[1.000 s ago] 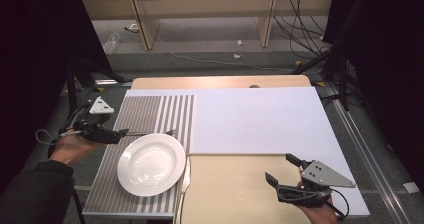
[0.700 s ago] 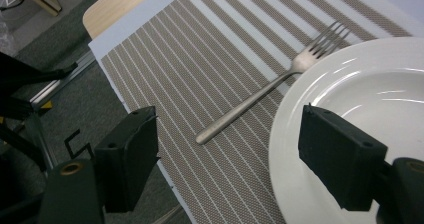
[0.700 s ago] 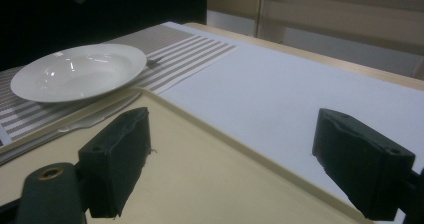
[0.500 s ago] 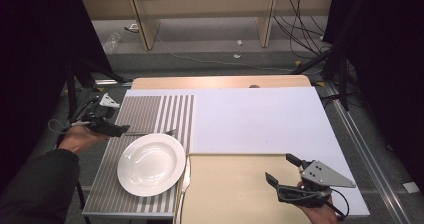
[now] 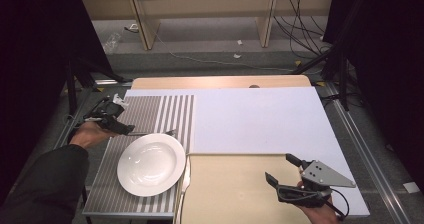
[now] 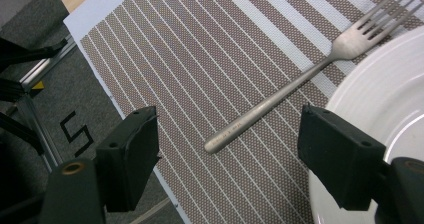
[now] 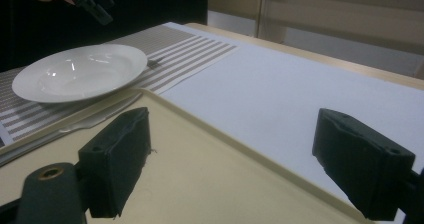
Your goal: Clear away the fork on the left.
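A person's left gripper (image 5: 129,129) hovers over the far left part of a striped placemat (image 5: 150,111), its black jaws spread wide with nothing between the pads. In the left gripper view, that gripper (image 6: 227,154) looks straight down on a metal fork (image 6: 300,81), whose handle end lies on the mat in the gap between the open jaws, touching neither one. The fork lies along the far rim of a white plate (image 5: 151,164), tines pointing toward the middle of the desk and just beside the plate's edge. The plate sits on the near half of the placemat, at the desk's left side.

At the near right corner, the right gripper (image 5: 281,171) is held in a hand (image 5: 320,211) above a beige tray (image 5: 225,184), jaws likewise released and empty. The right gripper view shows the tray's raised rim running across in front of that gripper (image 7: 232,159), with the plate beyond. A knife (image 5: 185,179) lies between the plate and the tray's left edge, on the placemat's right border. A white sheet (image 5: 260,114) covers the rest of the desk (image 5: 215,81) behind the tray.
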Demonstrator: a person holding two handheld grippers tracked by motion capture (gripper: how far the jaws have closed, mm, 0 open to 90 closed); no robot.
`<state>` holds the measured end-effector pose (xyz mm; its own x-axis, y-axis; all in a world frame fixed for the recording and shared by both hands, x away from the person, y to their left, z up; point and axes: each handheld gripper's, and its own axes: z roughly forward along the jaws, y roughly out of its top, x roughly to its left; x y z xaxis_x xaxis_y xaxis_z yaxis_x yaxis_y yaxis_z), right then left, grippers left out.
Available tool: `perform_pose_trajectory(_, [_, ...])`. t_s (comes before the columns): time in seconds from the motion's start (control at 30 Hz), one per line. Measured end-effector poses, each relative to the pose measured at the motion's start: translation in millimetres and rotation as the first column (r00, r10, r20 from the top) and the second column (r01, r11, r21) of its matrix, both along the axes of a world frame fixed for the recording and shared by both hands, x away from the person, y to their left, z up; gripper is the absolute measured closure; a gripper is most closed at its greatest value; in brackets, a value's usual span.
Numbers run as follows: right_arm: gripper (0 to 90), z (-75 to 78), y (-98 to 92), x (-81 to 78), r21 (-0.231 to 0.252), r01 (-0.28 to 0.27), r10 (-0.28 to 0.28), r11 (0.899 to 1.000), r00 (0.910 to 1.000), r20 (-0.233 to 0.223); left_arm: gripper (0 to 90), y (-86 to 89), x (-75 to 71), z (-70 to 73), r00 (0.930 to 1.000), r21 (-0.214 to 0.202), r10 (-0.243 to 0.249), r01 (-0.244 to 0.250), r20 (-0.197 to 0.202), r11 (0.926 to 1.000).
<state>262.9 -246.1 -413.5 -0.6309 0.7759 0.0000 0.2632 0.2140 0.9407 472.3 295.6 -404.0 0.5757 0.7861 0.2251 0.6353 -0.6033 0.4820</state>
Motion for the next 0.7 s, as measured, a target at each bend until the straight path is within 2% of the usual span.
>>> perform_pose_trajectory(0.1, [16.5,-0.5,-0.2,0.6,0.003,-0.001,0.001,1.0,1.0,-0.005,24.6,-2.2,8.8,-5.6,0.9999,0.0,-0.002,0.002,-0.015,1.0])
perform_pose_trajectory(0.17, [16.5,-0.4,0.1,0.4,0.001,-0.001,0.001,1.0,1.0,-0.004,24.6,-4.3,12.1,-8.8,0.9997,0.015,-0.003,0.003,-0.023,0.9999])
perform_pose_trajectory(0.57, [16.5,-0.3,-0.1,0.2,0.001,-0.002,0.002,1.0,1.0,-0.003,26.6,-7.4,25.5,-24.1,0.9962,0.025,0.011,-0.009,-0.086,0.9997])
perform_pose_trajectory(0.6, [16.5,-0.4,-0.1,0.3,-0.001,-0.003,0.003,1.0,1.0,-0.003,26.8,-8.1,27.4,-27.0,0.9949,0.04,0.015,-0.011,-0.1,0.9991])
perform_pose_trajectory(0.7, [16.5,-0.4,-0.1,0.3,0.0,-0.003,0.003,1.0,1.0,-0.003,27.2,-7.4,30.4,-28.7,0.9929,0.025,0.02,-0.017,-0.117,0.9995])
